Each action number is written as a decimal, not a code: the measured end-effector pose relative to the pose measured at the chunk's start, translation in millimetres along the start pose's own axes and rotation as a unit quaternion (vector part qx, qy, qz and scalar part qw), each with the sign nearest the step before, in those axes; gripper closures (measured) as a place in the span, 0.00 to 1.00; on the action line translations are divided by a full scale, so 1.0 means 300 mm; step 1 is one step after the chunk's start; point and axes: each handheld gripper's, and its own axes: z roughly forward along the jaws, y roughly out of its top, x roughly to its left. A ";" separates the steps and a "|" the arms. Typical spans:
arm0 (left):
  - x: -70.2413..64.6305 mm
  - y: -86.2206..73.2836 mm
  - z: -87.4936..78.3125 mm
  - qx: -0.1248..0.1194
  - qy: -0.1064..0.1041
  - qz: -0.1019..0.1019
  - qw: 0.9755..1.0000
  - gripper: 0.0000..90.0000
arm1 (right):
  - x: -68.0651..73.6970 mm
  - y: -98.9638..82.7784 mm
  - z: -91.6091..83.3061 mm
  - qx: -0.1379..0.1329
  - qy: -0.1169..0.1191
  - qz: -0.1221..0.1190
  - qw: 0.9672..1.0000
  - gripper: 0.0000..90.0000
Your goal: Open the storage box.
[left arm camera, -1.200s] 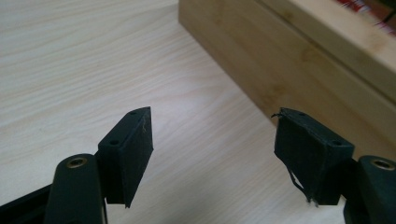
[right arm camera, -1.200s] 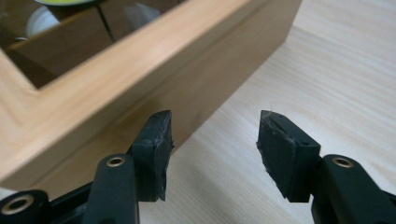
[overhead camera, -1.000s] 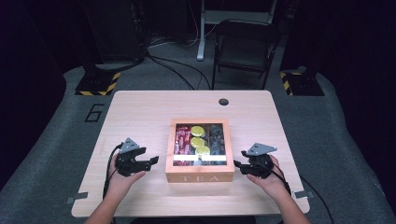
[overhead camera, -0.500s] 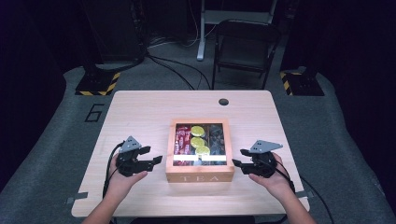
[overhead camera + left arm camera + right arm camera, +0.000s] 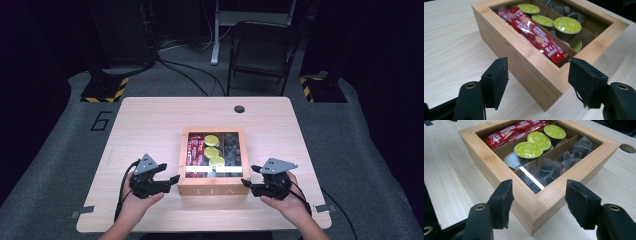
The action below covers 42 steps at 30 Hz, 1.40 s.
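The wooden tea box [image 5: 214,162] sits on the table [image 5: 150,120] near your edge, lid shut, with "TEA" on its front wall and a glass pane in the lid. Through the pane, the left compartment holds red stick sachets [image 5: 537,35]. The middle one holds green-lidded capsules [image 5: 528,149] in a row. The right one holds dark pyramid tea bags [image 5: 564,161]; their labels are too small to read.

Your left gripper [image 5: 172,179] is just beside the box's front left corner, jaws spread, the corner between them with clear gaps on both sides. Your right gripper [image 5: 255,186] is at the front right corner; its jaws have just been opening and stand apart, neither pad pressing the wood.
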 end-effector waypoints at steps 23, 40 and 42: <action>-0.049 -0.085 0.072 0.019 -0.021 0.023 0.999 0.42 | 0.015 -0.095 0.062 0.010 -0.009 0.020 1.000 0.43; -0.058 -0.103 0.102 0.028 -0.019 0.024 0.999 0.47 | 0.010 -0.119 0.086 0.025 -0.002 0.024 0.999 0.44; -0.055 -0.104 0.103 0.029 -0.019 0.028 0.999 0.47 | 0.006 -0.121 0.085 0.025 -0.001 0.026 0.999 0.45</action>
